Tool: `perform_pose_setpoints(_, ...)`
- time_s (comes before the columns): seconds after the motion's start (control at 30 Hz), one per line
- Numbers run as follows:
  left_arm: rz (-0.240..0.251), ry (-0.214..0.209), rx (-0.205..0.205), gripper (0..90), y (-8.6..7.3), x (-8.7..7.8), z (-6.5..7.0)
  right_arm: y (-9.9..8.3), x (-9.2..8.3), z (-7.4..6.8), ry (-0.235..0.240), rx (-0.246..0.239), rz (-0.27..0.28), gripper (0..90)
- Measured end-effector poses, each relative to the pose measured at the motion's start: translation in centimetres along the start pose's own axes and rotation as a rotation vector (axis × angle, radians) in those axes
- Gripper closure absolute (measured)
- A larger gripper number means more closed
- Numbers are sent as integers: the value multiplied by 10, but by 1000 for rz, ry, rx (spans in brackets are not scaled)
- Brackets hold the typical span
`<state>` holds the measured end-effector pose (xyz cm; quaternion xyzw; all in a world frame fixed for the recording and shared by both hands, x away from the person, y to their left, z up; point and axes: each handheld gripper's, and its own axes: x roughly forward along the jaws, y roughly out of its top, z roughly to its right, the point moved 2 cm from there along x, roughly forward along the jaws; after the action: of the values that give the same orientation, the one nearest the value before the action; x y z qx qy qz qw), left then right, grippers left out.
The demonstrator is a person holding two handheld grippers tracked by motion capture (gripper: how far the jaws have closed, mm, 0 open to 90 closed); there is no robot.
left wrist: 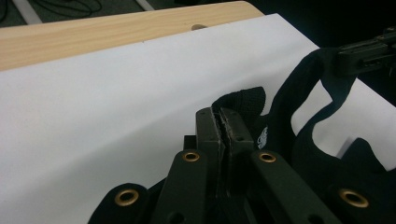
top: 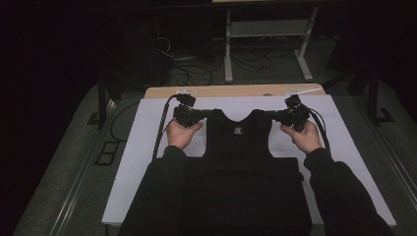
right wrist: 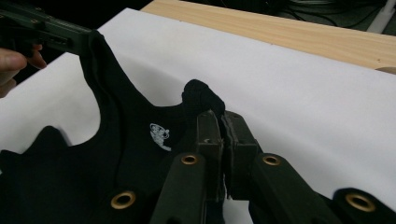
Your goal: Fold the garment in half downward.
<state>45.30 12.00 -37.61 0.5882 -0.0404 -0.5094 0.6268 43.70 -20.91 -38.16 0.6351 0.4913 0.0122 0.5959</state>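
Left tongs [top: 205,114], right tongs [top: 271,115] clamp black vest [top: 239,142] shoulder straps, vest between.

Black tank top [top: 238,147], small white print [right wrist: 160,136] at neckline. White sheet [top: 147,147] over pale wood table [top: 216,91]. Black jaws, brass-coloured rivets [left wrist: 191,156]. Black sleeves [top: 344,196].

A small white logo sits on the black tank top [right wrist: 159,136], too small to read
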Motion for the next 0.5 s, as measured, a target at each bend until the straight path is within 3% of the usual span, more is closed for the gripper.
perform_pose_setpoints(0.23, 22, -13, 19, 865, 1, -16, 10, -3, -11, -3, 67, 71, 28, 849)
perform_pose_setpoints(0.5, 40, -21, 37, 865, 4, -31, 21, -8, -26, -12, 89, 80, 44, 850)
